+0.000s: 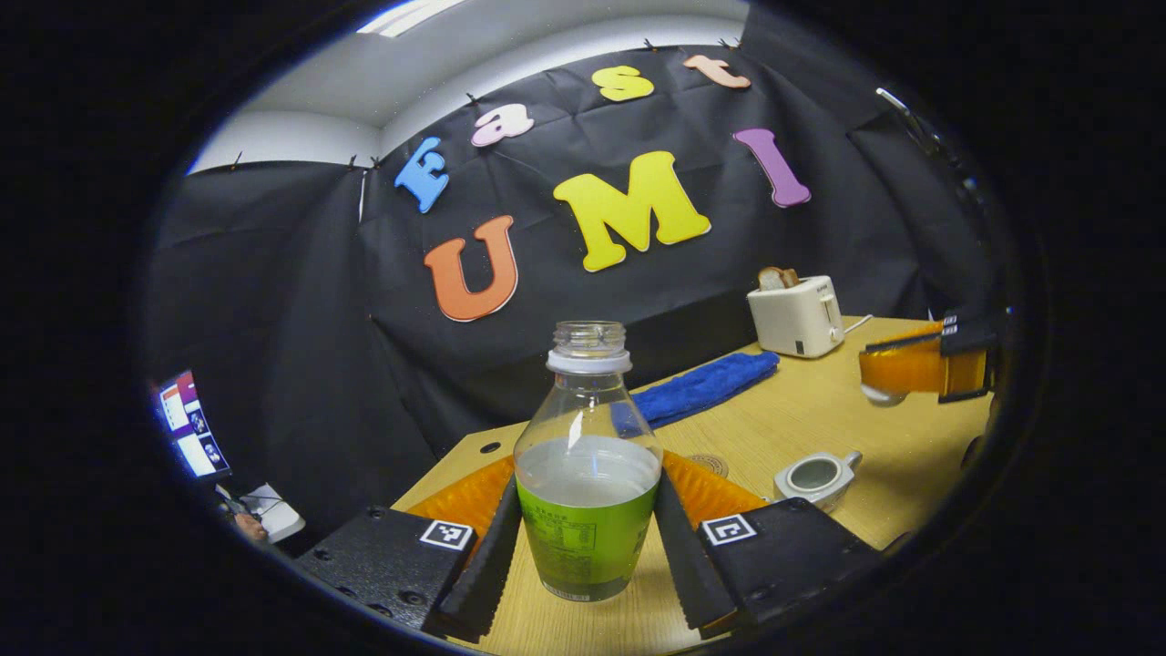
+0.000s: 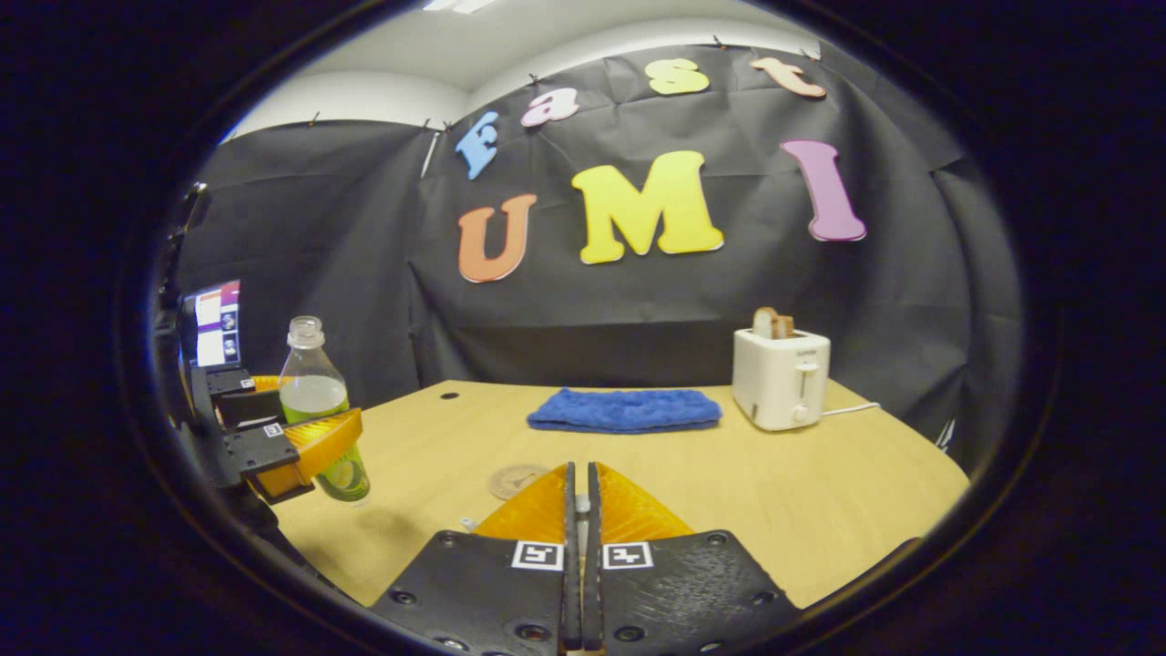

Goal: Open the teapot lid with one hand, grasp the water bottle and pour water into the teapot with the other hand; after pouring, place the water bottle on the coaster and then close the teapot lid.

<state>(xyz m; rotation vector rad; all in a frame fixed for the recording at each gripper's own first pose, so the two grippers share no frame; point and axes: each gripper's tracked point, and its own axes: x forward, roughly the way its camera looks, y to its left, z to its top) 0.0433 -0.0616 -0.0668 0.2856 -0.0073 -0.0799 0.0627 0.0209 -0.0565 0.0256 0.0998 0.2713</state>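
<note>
Left tool (image 1: 588, 547) clamped the water bottle (image 1: 588, 474) at lower centre; right tool (image 2: 579, 510) pressed together on the lid knob, teapot (image 1: 815, 476) open at lower right

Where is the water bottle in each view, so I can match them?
Left gripper view: water bottle bottom centre, between the left tool's fingers.
Right gripper view: far left, at the table edge, in the left tool.
Shared landmark: white toaster, right of the blue towel in both views.
</note>
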